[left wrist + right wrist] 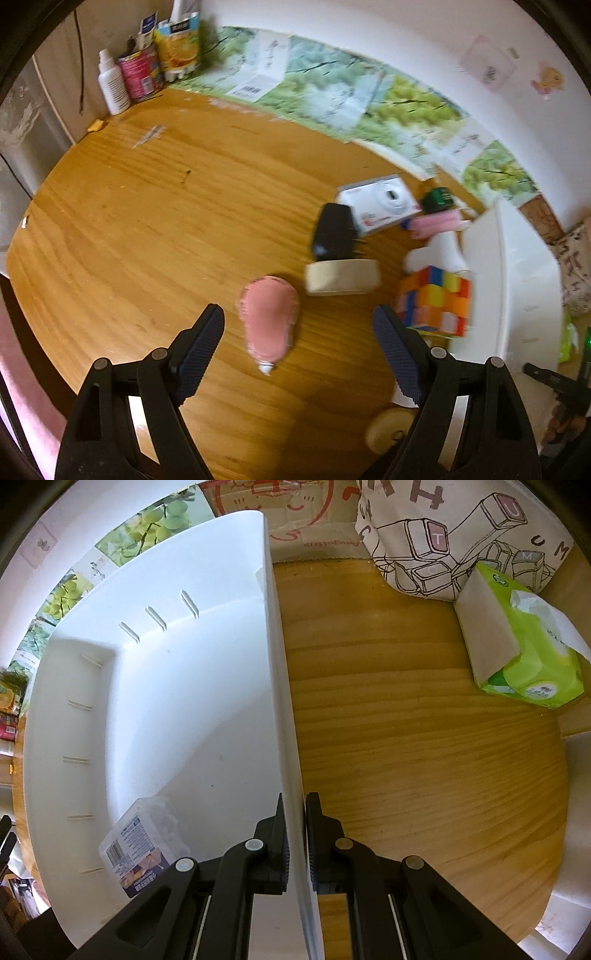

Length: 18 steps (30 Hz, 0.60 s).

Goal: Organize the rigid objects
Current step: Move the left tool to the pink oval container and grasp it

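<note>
between the wide-open fingers of the left gripper (pixel 298 332): a pink tube (pixel 269 320) flat on the wooden table (pixel 147 221), unpinched. just beyond: tape roll (pixel 342 277), colour cube (pixel 436 301). right gripper (pixel 296 834) clamped on the white bin (pixel 166 686) wall; clear box (pixel 142 845) inside.

Place: I take this for a home room, my tongs over a wooden table (pixel 147 206).
Wall: grape posters (pixel 332 96) and stickers (pixel 546 79), top of the left view.
Upper left: bottle (pixel 112 83) and tins (pixel 142 72).
Right view, upper right: tissue pack (pixel 524 642) and tote bag (pixel 454 535).
</note>
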{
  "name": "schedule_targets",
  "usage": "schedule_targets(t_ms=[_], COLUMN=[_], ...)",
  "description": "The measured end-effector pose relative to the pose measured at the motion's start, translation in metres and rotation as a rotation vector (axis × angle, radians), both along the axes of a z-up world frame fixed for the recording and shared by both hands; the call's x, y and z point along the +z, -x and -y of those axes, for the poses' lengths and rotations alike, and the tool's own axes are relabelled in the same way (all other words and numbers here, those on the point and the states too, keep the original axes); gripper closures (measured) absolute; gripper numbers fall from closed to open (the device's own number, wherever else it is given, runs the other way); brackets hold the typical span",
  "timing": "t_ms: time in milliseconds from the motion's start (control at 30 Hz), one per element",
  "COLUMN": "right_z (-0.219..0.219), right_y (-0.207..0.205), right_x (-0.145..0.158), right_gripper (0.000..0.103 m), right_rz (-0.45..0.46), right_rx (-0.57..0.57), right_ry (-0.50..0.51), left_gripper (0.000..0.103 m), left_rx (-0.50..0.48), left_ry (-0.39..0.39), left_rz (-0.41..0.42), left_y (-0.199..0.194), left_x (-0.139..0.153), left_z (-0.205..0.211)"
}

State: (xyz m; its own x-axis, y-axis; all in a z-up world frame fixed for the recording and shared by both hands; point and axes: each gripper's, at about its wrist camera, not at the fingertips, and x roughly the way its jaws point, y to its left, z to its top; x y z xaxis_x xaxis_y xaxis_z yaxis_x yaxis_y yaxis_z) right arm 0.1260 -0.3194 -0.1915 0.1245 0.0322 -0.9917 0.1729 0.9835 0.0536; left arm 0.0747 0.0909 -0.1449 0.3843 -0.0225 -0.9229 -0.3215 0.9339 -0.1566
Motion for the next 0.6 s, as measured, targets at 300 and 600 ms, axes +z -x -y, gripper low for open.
schedule_targets(t_ms=[300,600], right_z=[-0.008,-0.005], right_y=[-0.001,-0.003], right_x=[-0.006,-0.01], right_gripper=[0.095,0.095], right_rz=[-0.007,-0.022], right_rx=[-0.005,-0.007], right_ry=[0.002,-0.001], left_gripper=[0.018,0.019], left_rx=[-0.003,0.0], left_ry=[-0.023,-0.047], left_rz=[-0.144,-0.253], left_y=[-0.01,-0.015], left_x=[-0.035,-0.061], left_z=[-0.007,-0.004])
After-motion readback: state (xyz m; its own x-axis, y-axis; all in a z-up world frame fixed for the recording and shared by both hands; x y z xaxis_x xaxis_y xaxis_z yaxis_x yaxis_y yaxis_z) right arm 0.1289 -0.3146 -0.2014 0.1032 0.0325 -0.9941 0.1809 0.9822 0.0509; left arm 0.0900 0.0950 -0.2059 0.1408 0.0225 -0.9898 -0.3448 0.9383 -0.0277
